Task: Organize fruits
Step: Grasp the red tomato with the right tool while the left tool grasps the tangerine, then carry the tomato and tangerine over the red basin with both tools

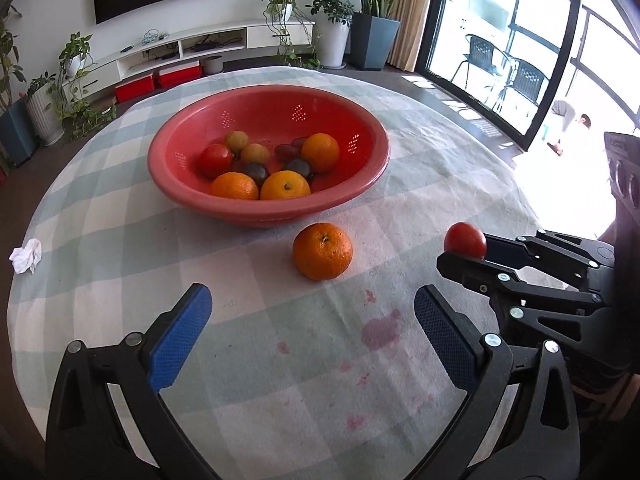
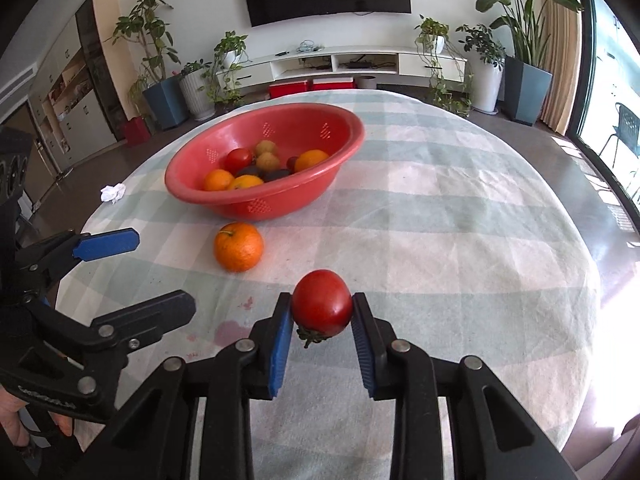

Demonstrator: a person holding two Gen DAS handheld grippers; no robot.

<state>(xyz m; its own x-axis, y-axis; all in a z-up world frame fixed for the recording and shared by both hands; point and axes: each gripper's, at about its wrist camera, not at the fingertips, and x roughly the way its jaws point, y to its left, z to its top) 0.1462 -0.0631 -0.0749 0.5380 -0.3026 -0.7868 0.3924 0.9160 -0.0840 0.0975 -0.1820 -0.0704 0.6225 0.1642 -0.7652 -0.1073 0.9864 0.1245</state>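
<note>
Tomato [image 2: 322, 303]: glossy red, round, green calyx underneath, low centre of the right wrist frame, clamped between your right gripper [image 2: 322, 320] and its ribbed blue pads. Your left gripper [image 1: 312, 332] stands apart, nothing between. Dimpled orange [image 1: 322, 251] sits mid-frame on the checked cloth [image 1: 440, 168], just in front of the red perforated plastic bowl [image 1: 268, 208] of mixed fruit.

Tablecloth [image 1: 120, 216], frame centre: pale green and white check, marked by pink stains [image 1: 380, 332] at lower centre. Bowl [image 1: 372, 168]: red. Loose orange [image 1: 322, 251]: orange. Tomato [image 2: 322, 304]: red. Gripper pads [image 1: 180, 336]: blue.
</note>
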